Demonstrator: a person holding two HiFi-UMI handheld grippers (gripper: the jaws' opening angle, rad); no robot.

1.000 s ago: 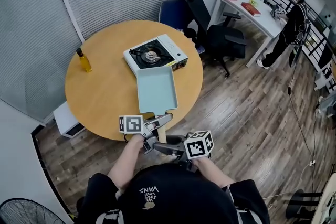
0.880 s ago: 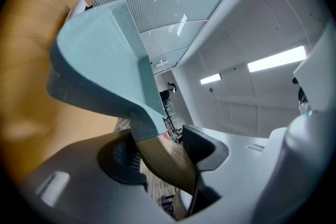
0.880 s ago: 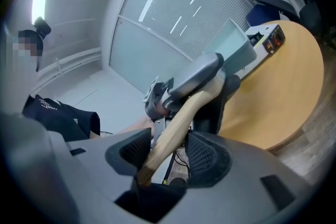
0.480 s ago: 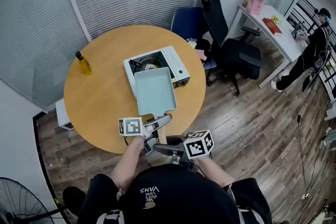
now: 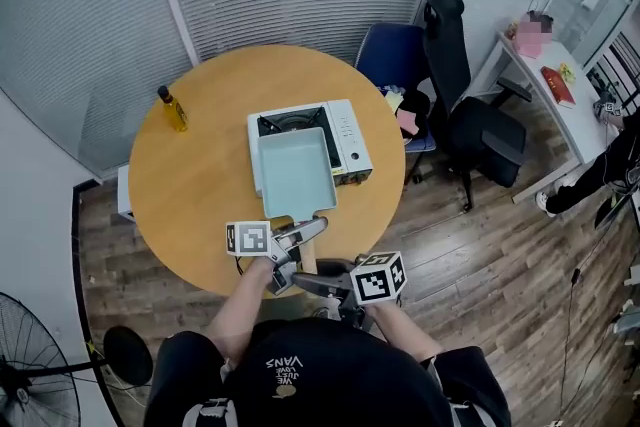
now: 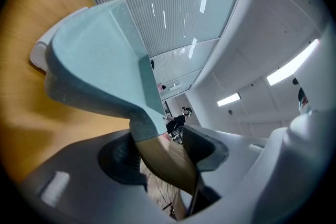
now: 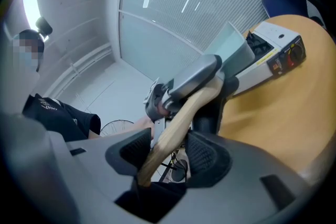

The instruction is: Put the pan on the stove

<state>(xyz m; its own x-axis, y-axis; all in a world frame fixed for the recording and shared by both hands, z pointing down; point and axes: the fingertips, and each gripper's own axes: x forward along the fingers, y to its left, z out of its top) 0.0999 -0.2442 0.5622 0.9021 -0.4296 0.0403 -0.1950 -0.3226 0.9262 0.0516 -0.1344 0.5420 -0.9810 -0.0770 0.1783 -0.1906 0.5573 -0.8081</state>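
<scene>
Over stove (image 5: 350, 137): pan (image 5: 297, 173) | on table (image 5: 190, 185): bottle (image 5: 174, 110), yellow liquid

Round light-wood worktop (image 5: 200, 185), white portable gas stove (image 5: 350, 143) right of centre, small yellow bottle with dark cap (image 5: 174, 111) at far left edge

**Head view:** worn on the person's head, high up, facing steeply down. It takes in the whole round table (image 5: 190, 185), with the stove (image 5: 345, 127) near centre and the left gripper (image 5: 316, 226) and right gripper (image 5: 302, 277) at 6 o'clock.

**Left gripper view:** rides that gripper, very near, facing along the jaws under the pan (image 6: 94, 55). Table at 9 o'clock.

**Right gripper view:** rides that gripper, near, facing along the pan's handle (image 7: 178, 113). Stove at 2 o'clock, table at 4 o'clock.

**Shared:** pan and table appear in all three views; the stove appears in the head and right gripper views.
</scene>
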